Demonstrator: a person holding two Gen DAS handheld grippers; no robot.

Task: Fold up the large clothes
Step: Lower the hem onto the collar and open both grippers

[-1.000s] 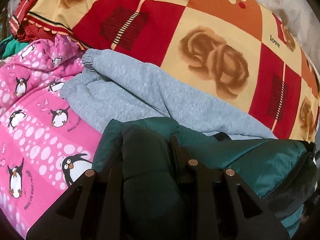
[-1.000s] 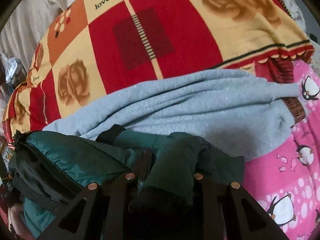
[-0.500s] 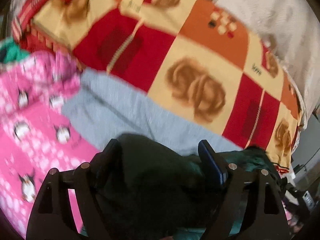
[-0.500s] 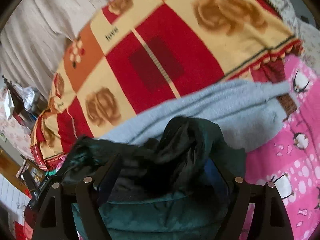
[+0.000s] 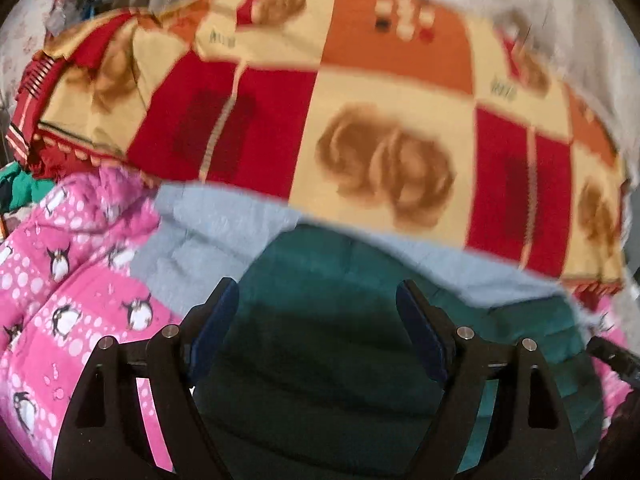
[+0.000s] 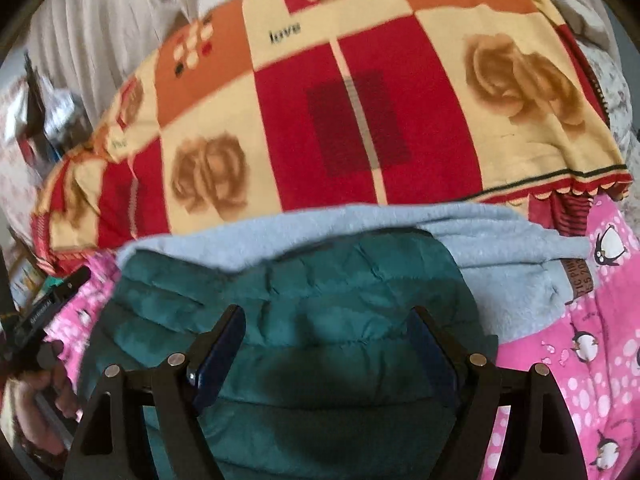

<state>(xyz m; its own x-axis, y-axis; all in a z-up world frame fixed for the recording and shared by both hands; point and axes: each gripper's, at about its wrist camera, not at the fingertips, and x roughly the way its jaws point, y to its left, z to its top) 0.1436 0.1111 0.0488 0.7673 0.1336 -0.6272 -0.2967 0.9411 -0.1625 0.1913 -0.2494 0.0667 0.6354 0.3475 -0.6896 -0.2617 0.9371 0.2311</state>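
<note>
While both grippers hang spread and empty, the green jacket [image 6: 304,320] lies folded into a compact bundle.

Left gripper [image 5: 316,312] and right gripper [image 6: 326,332] each show jaws standing wide apart above the jacket [image 5: 332,320], with no fabric pinched between the blue pads [image 6: 218,356]. It rests on a grey sweatshirt [image 6: 500,248], which lies across a pink penguin blanket [image 6: 592,380] just beside a red and yellow rose blanket [image 6: 360,120]. Judging by its tidy, quilted top face, the jacket's fold looks finished; the sweatshirt underneath looks only loosely laid and probably remains to be folded. A hand [image 6: 36,400] shows at the right view's left edge.
</note>
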